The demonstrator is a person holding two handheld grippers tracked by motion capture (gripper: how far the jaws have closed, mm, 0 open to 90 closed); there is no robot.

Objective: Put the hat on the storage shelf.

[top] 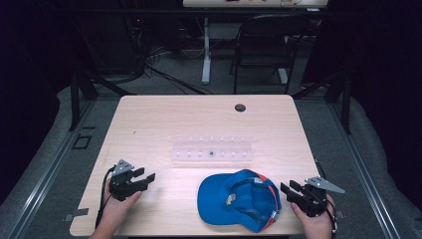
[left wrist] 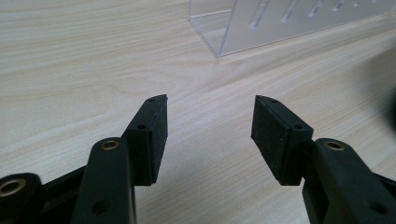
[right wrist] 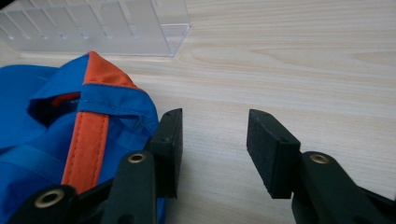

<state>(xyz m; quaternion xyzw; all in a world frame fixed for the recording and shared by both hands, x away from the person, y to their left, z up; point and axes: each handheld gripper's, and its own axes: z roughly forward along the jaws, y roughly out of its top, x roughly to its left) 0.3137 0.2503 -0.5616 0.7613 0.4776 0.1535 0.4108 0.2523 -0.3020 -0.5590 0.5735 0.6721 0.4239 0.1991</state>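
A blue cap (top: 238, 199) with orange trim lies upside down near the table's front edge, right of centre. In the right gripper view the blue cap (right wrist: 70, 135) sits just left of my jaws. My right gripper (top: 289, 191) rests at the cap's right side, open, nothing between its pads; the right gripper (right wrist: 214, 140) has bare wood in its gap. My left gripper (top: 145, 176) stands open at the front left, well clear of the cap. Bare wood also lies under the open left gripper (left wrist: 210, 126).
A clear plastic rack (top: 211, 149) with small pegs stands mid-table behind the cap; the rack (left wrist: 280, 23) shows ahead of the left jaws and the rack (right wrist: 93, 28) beyond the cap. A round black grommet (top: 240, 107) sits near the far edge. A chair (top: 263, 45) stands beyond the table.
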